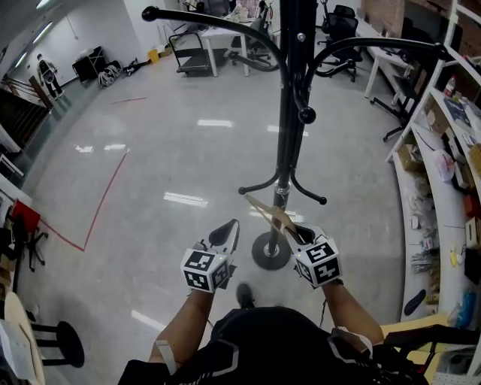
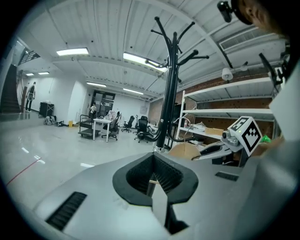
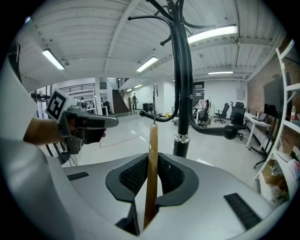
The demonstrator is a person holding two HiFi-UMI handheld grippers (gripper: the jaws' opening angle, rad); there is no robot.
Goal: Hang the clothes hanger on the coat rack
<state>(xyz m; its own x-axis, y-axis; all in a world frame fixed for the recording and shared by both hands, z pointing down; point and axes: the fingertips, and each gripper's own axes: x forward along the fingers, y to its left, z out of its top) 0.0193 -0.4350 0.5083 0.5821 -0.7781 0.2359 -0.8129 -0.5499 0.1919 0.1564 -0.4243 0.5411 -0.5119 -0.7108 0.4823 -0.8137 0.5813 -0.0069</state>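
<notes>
Right claw [image 1: 299, 234] [image 3: 151, 157]: jaws closed on the flat light-brown wooden clothes hanger [image 1: 269, 212] [image 3: 152, 164]. The wood stands edge-on between the black ribbed pads [image 3: 171, 176] and rises out past the tips. The hanger's thin metal hook [image 3: 154, 101] points up from the top of the wood.

Hanger sits beside the tall black metal coat rack [image 1: 289, 113] [image 3: 182, 93], low on it, at about the level of the short lower arms [image 1: 307, 192]. It rests on no arm of the rack. The long curved upper arms [image 1: 218, 21] are well above it.

Left claw [image 1: 225, 234] [image 2: 153, 158]: jaws brought together, nothing held between them. It is just beside the right claw, apart from the hanger.

Rack's round base [image 1: 264, 254] stands on the pale glossy floor [image 1: 150, 188], directly ahead of both claws. White shelving [image 1: 443, 150] with clutter runs along the right side.
</notes>
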